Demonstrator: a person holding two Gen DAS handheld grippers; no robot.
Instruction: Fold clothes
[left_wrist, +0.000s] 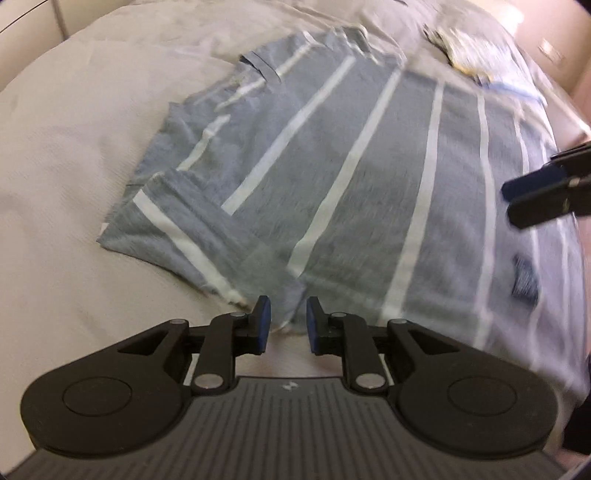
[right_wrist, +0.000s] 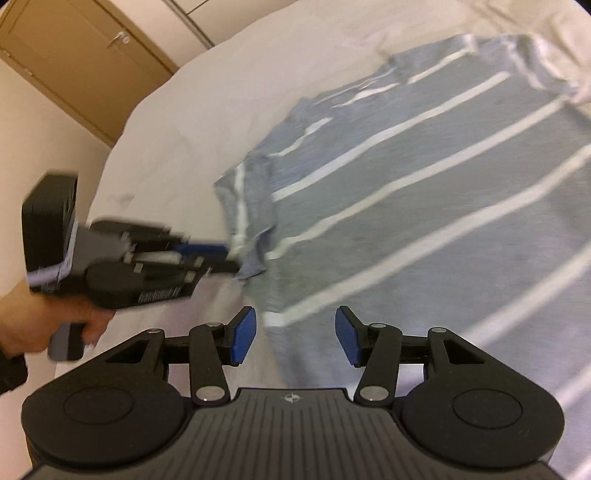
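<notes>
A: The striped shirt (left_wrist: 332, 177) is lying spread on the bed (left_wrist: 66, 155), one sleeve (left_wrist: 177, 221) lying turned inward.

B: Left tongs (left_wrist: 288, 325) are hovering apart at its corner; right tongs (right_wrist: 295, 339) are gaping over the edge. Snagging a single layer could be dragging everything askew.

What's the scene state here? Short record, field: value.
surface: bed with a pale sheet
garment: grey T-shirt with white stripes, lying spread on the sheet
sleeve: near sleeve folded in over the body
left gripper: jaws open with a narrow gap, at the shirt's near edge, nothing gripped
right gripper: jaws open wide, over the shirt's edge, nothing gripped
other items: a small blurred object lies past the shirt, not identifiable; a cupboard door in the background
image quality: motion blur in both views
</notes>
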